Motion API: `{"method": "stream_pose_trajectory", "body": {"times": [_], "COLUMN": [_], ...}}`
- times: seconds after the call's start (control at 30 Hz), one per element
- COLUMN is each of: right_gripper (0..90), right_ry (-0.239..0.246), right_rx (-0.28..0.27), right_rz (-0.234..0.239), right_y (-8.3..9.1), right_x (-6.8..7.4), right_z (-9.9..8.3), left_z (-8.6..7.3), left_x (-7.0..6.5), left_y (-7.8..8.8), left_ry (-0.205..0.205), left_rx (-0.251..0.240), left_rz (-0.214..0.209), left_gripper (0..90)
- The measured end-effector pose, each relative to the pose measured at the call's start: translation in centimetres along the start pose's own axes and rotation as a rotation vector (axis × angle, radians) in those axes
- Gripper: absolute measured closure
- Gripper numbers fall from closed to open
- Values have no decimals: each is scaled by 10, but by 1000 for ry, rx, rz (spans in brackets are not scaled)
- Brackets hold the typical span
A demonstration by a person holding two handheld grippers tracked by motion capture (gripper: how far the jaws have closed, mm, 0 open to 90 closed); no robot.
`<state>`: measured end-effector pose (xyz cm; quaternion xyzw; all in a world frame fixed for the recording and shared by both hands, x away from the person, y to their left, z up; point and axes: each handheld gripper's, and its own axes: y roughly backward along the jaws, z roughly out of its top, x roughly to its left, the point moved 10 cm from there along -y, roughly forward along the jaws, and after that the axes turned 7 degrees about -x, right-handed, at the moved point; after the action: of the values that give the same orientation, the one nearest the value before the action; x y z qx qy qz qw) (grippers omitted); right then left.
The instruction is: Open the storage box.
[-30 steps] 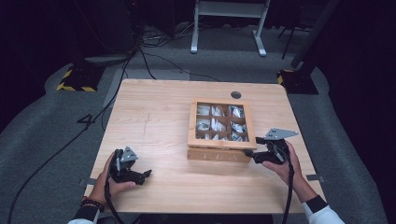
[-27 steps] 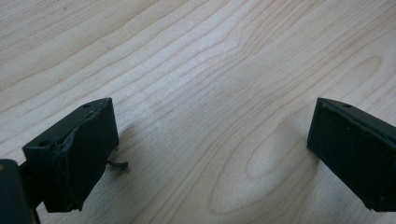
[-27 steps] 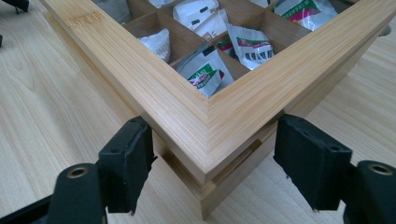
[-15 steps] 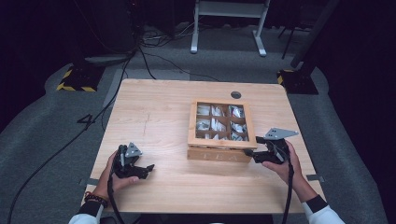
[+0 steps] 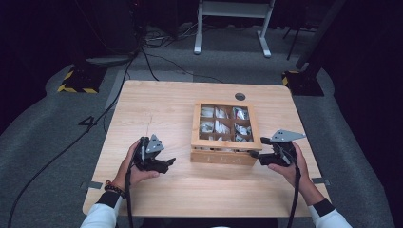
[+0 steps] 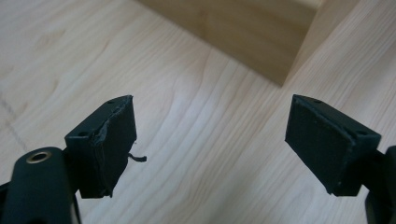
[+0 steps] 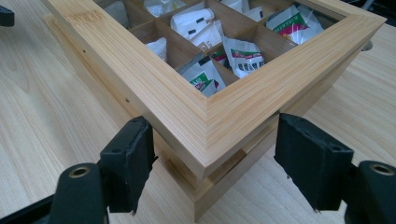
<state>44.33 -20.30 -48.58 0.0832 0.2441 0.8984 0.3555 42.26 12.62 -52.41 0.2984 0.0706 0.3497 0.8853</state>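
Closer to the box than a second ago, the left gripper (image 5: 167, 162) has travelled across the pale wooden bench (image 5: 157, 102) toward the shallow square bamboo box with a glass-paned lid (image 5: 226, 126), and its fingers have just been narrowing with nothing between them. That box sits right of centre on the bench; through the pane show nine compartments holding small white tea-bag sachets (image 7: 243, 55).

In the left gripper view, the black padded fingers (image 6: 111, 140) stand apart over bare wood, and the near left corner of the box lies just ahead of them, not touched.

The right gripper (image 5: 255, 154) has kept its place at the box's near right corner. In the right gripper view, its fingers (image 7: 128, 161) straddle that corner, one on each side, where the lid meets the base. They are spread wide, and small gaps suggest they are not pressing.

By the look of it, the work is at its beginning: the lid is down, the sachets lie undisturbed, and neither gripper holds anything. Taking hold of the box or lid is all yet to come.
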Motion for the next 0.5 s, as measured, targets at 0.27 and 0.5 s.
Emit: {"method": "stream_pose_trajectory", "body": {"times": [0.27,0.5], "right_gripper": [278,275], "right_ry": [-6,-8], "right_rx": [-19,-21], "right_rz": [0,2], "right_y": [2,2], "right_x": [-1,-1], "right_z": [6,7], "left_z": [53,69], "left_x": [-19,-21], "left_y": [-19,-32], "left_ry": [-67,-77], "left_rx": [-91,-112], "left_rz": [-35,-39], "left_gripper": [176,193]}}
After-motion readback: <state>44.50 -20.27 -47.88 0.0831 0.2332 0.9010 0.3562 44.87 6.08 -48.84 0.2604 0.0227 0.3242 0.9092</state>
